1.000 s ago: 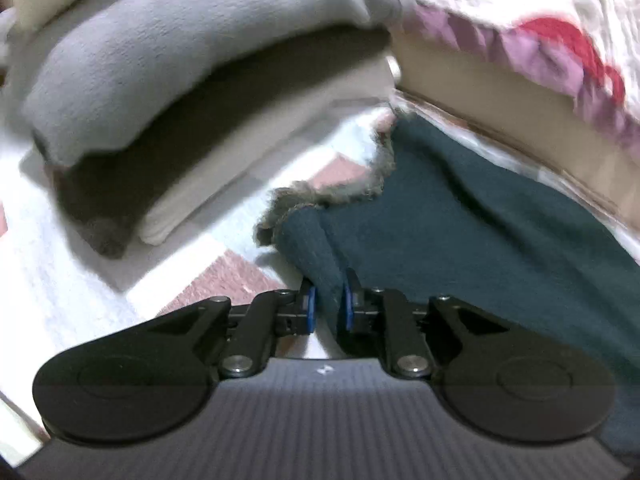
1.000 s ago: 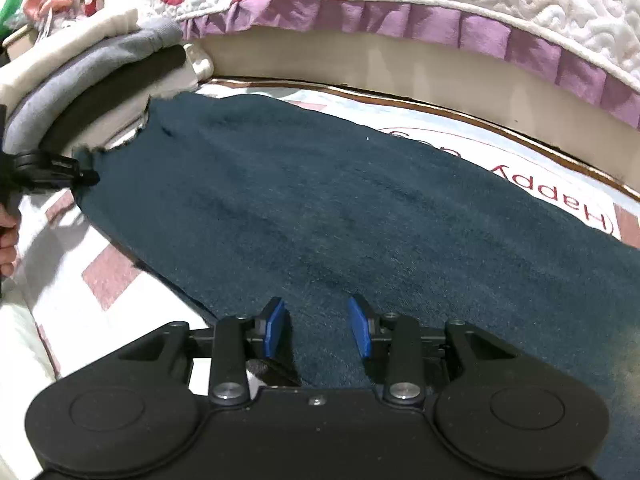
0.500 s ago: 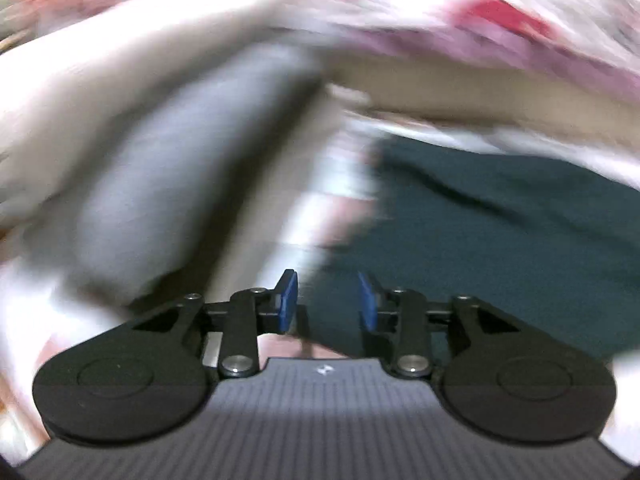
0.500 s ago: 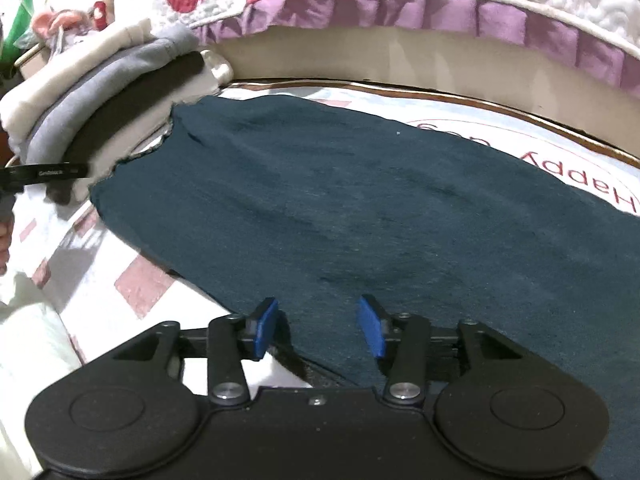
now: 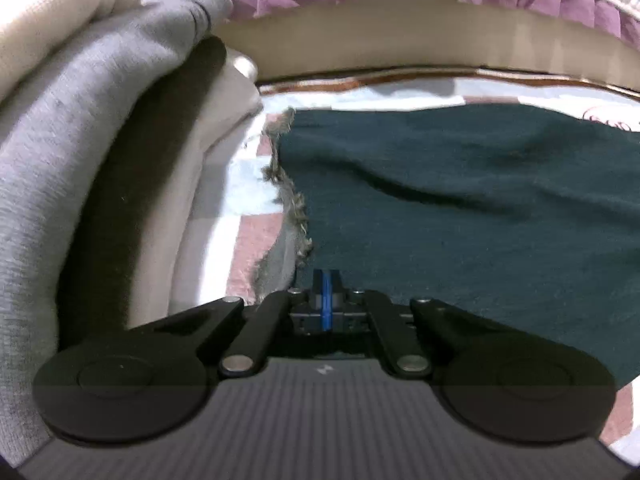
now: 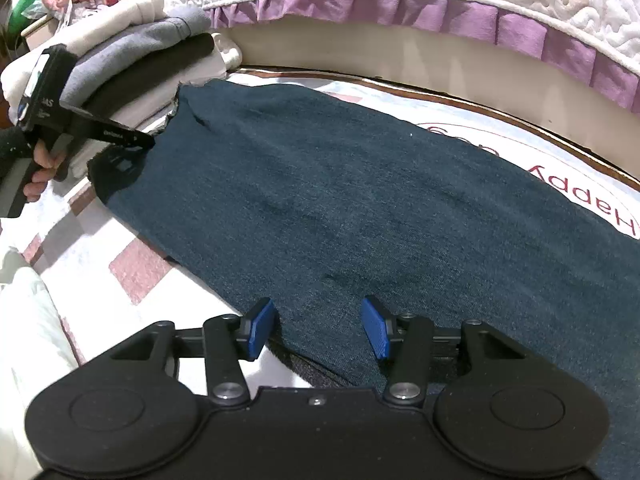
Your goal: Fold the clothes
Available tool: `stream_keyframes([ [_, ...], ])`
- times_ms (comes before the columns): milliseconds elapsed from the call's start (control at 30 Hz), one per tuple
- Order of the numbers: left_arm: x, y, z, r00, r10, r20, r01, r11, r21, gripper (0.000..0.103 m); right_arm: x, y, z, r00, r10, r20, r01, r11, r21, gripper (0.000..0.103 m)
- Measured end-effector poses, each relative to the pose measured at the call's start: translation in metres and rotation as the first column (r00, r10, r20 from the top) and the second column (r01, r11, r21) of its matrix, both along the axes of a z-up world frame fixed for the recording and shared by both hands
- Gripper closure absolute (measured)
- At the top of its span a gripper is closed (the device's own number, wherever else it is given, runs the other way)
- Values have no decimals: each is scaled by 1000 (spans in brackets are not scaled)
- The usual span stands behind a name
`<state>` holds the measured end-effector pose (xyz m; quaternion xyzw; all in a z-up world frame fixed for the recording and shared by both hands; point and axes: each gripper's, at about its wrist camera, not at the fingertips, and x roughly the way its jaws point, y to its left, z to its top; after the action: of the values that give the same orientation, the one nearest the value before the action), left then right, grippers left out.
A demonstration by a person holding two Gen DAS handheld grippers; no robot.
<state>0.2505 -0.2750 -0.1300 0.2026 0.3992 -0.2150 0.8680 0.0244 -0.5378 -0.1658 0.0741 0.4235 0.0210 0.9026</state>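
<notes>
Left hand-held gripper (image 5: 327,282): blue pads pressed flat together, clenched at the frayed hem of the dark teal garment (image 5: 472,216); whether any cloth is pinched between the pads cannot be told. In the right wrist view the same gripper (image 6: 149,145) reaches in from the left edge, held by a hand (image 6: 42,168), its tip at the garment's near-left corner.

Right hand-held gripper (image 6: 316,330): jaws apart and opening — the garment's near edge lies between and below the blue pads, which do not press on it.

Dark teal garment: spread flat and lengthwise on the floor mat (image 6: 136,268), one frayed, greyish hem (image 5: 294,216) toward the left gripper, the body running away to the right. A few shallow wrinkles cross the cloth.

Surroundings: just left of the frayed hem stands a stack of folded clothes (image 5: 100,128) — cream on top, then grey, then dark brown, then cream again. It crowds the left gripper's side, near but apart from the hem. A white cloth (image 6: 24,320) lies at the mat's near-left corner.

Surface and room: the mat is white with pink squares and red lettering (image 6: 588,196) toward its far-right side. Beyond the mat's far edge rises a beige bed base (image 6: 420,56) under a quilted bedspread with a purple frill (image 6: 520,36).
</notes>
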Motion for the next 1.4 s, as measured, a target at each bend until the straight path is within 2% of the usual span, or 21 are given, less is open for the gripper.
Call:
stream_keyframes([
  [133,6,10,4,996,81,31,-82,996,24,102,0,2,0,1000,-1,-1,1,1000,-8,46],
  [200,10,17,4,996,84,28,-84,996,1,98,0,2,0,1000,-2,-1,2,1000,-12,46],
  [233,13,19,3,996,82,20,-82,997,-3,93,0,2,0,1000,-2,-1,2,1000,-13,46],
  [267,15,20,1,997,78,1,-78,997,0,84,0,2,0,1000,-1,-1,1,1000,-13,46],
  [400,7,34,-3,996,75,-52,-77,997,-30,67,0,2,0,1000,0,-1,0,1000,-14,46],
  [433,4,38,-4,996,75,-53,-77,996,-36,54,0,2,0,1000,2,-2,-2,1000,-15,46],
  [467,2,43,-4,996,80,-40,-82,996,-35,50,-1,2,0,1000,2,-1,-2,1000,-16,46],
  [500,0,47,-5,996,84,-33,-86,995,-44,50,-1,2,0,1000,2,0,-2,1000,-16,46],
  [533,-1,51,-5,996,84,-37,-86,994,-66,61,-1,2,-1,1000,0,1,0,1000,-15,45],
  [567,-3,52,-5,996,78,-40,-81,993,-82,89,-1,2,-1,1000,-1,2,1,1000,-14,45],
  [600,-6,50,-5,997,67,-33,-70,994,-80,98,-1,2,-1,1000,-1,2,2,1000,-15,45],
  [667,-15,41,-4,1000,25,17,-25,1000,-16,99,-1,3,-1,1000,-1,1,1,1000,-17,45],
  [733,-18,36,-5,999,10,34,-10,1000,0,100,-1,3,-1,1000,-3,1,3,1000,-18,45],
  [900,2,38,-9,998,61,-5,-61,997,-56,97,-1,4,-1,1000,-6,2,6,1000,-17,45],
  [933,5,37,-9,998,65,-10,-66,996,-63,94,-1,4,-1,1000,-6,2,6,1000,-17,44],
  [1000,8,31,-10,999,49,2,-49,998,-36,93,-1,4,-1,1000,-5,2,5,1000,-21,44],
  [1100,2,20,-13,999,-1,48,-1,1000,30,100,-1,4,-1,1000,-4,3,4,1000,-22,44],
  [1200,-8,17,0,993,55,101,-62,996,61,101,-2,4,-1,1000,-4,3,4,1000,-20,44],
  [1300,-14,27,7,974,125,187,-145,984,102,102,-1,3,-1,1000,1,0,-1,1000,-20,44],
  [1400,-2,48,-2,970,203,136,-216,972,89,103,0,3,-1,1000,5,0,-5,1000,-18,43],
])
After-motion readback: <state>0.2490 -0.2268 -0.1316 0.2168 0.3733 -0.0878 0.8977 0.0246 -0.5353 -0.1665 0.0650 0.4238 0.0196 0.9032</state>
